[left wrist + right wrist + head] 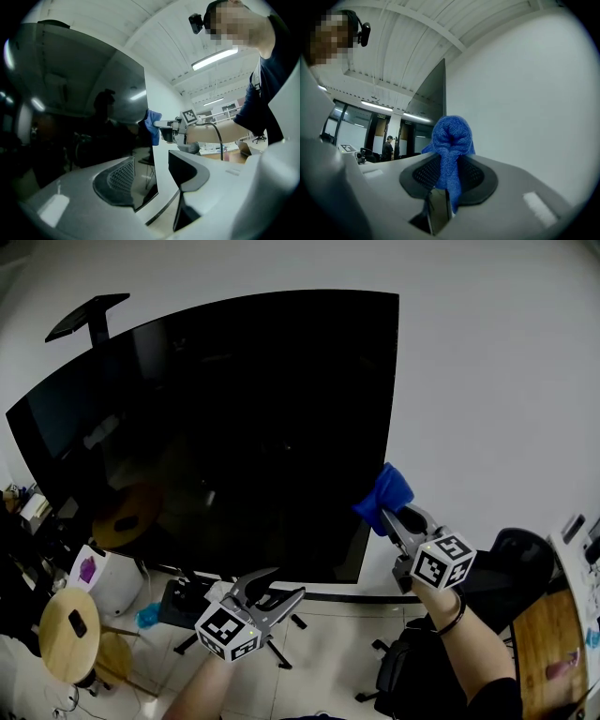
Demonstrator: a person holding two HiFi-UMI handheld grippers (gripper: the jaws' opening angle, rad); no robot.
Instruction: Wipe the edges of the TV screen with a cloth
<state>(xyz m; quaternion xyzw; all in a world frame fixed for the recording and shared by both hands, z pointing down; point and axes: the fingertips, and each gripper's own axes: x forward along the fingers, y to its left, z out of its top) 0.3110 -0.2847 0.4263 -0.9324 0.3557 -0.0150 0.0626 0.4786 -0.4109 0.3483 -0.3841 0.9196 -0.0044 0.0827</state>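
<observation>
White wall [487,352] behind dark TV [234,427]. Right gripper [386,514] — jaws clamped on blue cloth [382,491], at TV's right edge, near lower corner. Left gripper [289,581] — jaws apart, empty, below bottom edge.

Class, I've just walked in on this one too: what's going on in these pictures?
A person holds a gripper in each hand. The right gripper is shut on a blue cloth, held at the right edge of the TV screen, low down. The left gripper hangs below the screen, jaws apart, with nothing between them.
</observation>
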